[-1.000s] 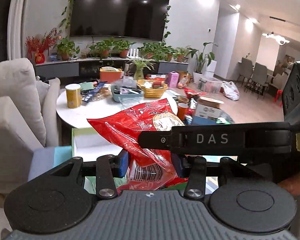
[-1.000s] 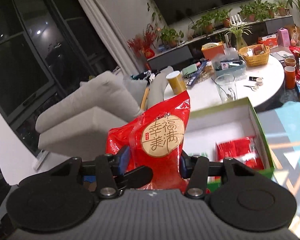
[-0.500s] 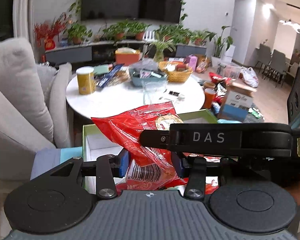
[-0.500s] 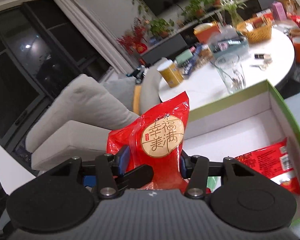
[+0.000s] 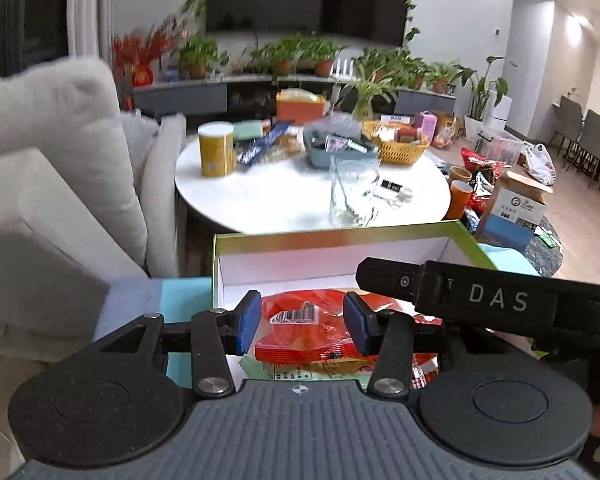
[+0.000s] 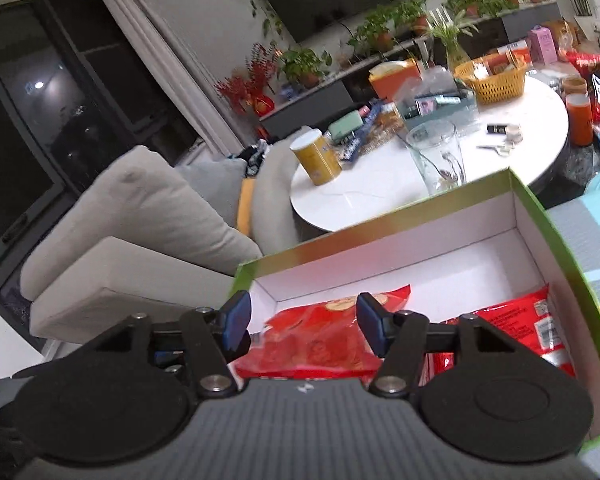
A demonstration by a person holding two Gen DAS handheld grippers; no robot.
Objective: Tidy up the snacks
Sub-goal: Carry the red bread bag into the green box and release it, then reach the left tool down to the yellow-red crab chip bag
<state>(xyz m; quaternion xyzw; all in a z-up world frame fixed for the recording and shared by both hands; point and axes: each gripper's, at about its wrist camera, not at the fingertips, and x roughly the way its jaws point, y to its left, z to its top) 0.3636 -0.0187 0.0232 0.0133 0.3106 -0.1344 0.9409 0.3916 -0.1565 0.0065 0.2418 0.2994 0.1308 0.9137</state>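
A red snack bag (image 5: 308,340) lies flat inside the green-rimmed white box (image 5: 340,236), barcode side up. My left gripper (image 5: 303,324) hangs just above it; its jaws are opening and the blue pads stand clear of the bag. In the right wrist view the same bag (image 6: 316,344) lies under my right gripper (image 6: 303,326), whose jaws are also opening and do not touch it. A second red bag (image 6: 516,332) lies in the box (image 6: 380,224) to the right. A black bar marked DAS (image 5: 480,300) crosses the left view at the right.
Beyond the box stands a round white table (image 5: 284,200) with a yellow canister (image 5: 216,152), a glass (image 5: 352,192) and baskets. A pale sofa (image 5: 60,184) fills the left side. Cartons and bags lie on the floor at the right (image 5: 516,204).
Both grippers sank toward the box. The red bag, held upright between both sets of jaws earlier, now lies flat in the box, and both sets of jaws have parted from it.
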